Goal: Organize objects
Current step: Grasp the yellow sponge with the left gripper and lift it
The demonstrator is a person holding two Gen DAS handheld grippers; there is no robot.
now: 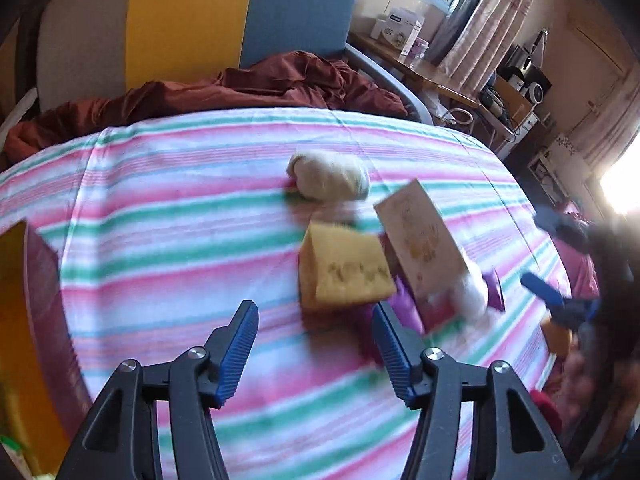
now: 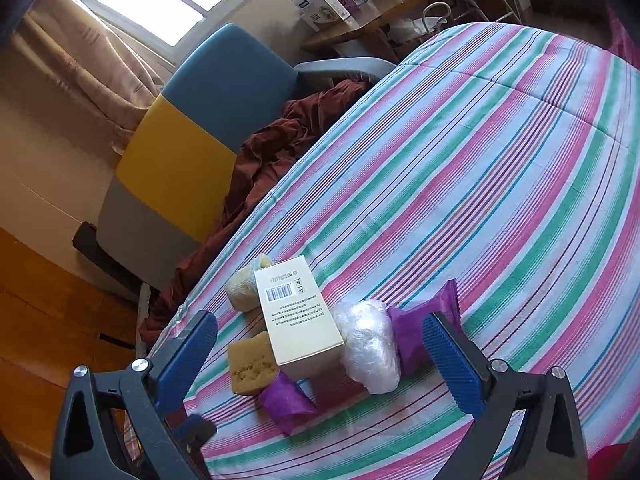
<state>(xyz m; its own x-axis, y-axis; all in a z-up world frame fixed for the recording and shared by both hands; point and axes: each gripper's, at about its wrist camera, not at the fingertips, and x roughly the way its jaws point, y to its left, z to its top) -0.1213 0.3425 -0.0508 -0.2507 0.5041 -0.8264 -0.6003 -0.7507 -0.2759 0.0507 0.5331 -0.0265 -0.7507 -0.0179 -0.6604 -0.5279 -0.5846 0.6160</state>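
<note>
A small heap lies on the striped bedsheet (image 2: 500, 168). It holds a yellow sponge (image 1: 344, 268) (image 2: 250, 368), a cream box (image 1: 420, 240) (image 2: 296, 320) with a barcode, a clear plastic bundle (image 2: 370, 344) and purple wrappers (image 2: 420, 320). A beige roll (image 1: 328, 178) (image 2: 242, 290) sits just beyond the heap. My left gripper (image 1: 313, 306) is open with only sheet between its fingers, and the sponge lies just ahead of its tips. My right gripper (image 2: 318, 320) is open wide, above the heap, and touches nothing.
A blue, yellow and grey chair (image 2: 192, 132) stands past the bed with a rust-red cloth (image 1: 240, 88) draped on it. A wooden side table (image 2: 368, 20) carries small boxes. An orange and purple container (image 1: 36, 312) sits at the left in the left wrist view.
</note>
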